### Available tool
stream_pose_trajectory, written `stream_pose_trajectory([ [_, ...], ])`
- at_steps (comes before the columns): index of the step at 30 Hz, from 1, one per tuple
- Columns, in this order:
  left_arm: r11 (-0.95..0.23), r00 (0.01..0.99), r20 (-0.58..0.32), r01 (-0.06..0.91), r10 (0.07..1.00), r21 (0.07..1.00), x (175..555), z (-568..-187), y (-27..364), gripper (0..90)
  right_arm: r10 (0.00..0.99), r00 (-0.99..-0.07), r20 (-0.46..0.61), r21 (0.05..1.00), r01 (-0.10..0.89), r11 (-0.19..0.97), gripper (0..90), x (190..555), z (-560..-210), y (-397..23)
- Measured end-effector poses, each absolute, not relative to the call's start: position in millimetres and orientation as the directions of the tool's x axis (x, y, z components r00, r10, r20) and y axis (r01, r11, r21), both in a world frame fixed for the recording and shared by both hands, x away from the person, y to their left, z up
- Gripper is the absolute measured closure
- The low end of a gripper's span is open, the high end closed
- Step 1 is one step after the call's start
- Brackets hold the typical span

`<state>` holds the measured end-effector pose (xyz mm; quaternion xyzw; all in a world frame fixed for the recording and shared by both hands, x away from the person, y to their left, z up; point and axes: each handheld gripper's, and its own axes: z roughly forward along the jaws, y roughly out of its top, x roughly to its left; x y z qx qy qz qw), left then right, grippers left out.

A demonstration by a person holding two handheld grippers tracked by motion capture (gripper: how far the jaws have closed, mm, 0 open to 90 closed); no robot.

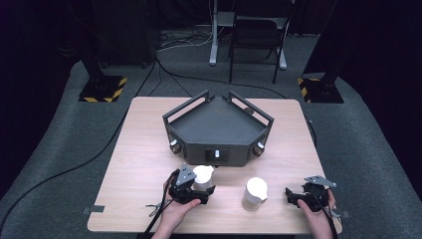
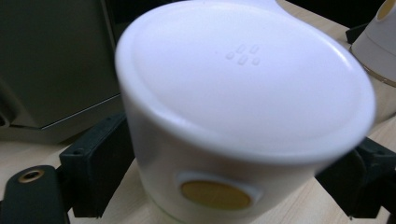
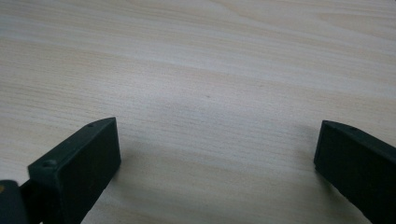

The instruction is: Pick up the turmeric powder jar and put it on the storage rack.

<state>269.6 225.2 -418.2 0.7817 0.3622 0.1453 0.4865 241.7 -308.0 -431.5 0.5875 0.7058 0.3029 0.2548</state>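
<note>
A white lidded container [image 1: 203, 175] stands on the wooden table [image 1: 144, 149] just in front of the dark tray. My left gripper [image 1: 201, 191] has its two black jaws against the container's sides, shut on it. In the left gripper view the container's white lid [image 2: 243, 74] looms close, and a round yellow mark [image 2: 215, 195] sits low on its wall. A second white container [image 1: 255, 193] stands free to the right, its edge [image 2: 378, 32] also in the left gripper view. My right gripper [image 1: 297, 195] rests near the table's right front, open [image 3: 215, 158] over bare wood.
A dark grey angular tray [image 1: 217, 124] with raised rails and small knobs on its front faces sits at the table's middle back. Cables trail off the front edge from both grippers. Beyond the table are a chair and stand bases on the carpet.
</note>
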Motion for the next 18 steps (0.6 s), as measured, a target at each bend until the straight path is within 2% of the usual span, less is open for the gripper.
stream_pose_trajectory([
  [11,-0.232,0.679,-0.131,0.416,0.722,0.879,269.7,-424.0,219.3,20.6,0.984,-0.180,-0.004,0.727,0.675,0.126,0.0,241.7,-431.5,-308.0],
  [18,-0.247,0.670,-0.095,0.396,0.736,0.885,268.0,-424.8,213.4,27.7,0.984,-0.180,-0.004,0.727,0.675,0.126,0.0,241.7,-431.5,-308.0],
])
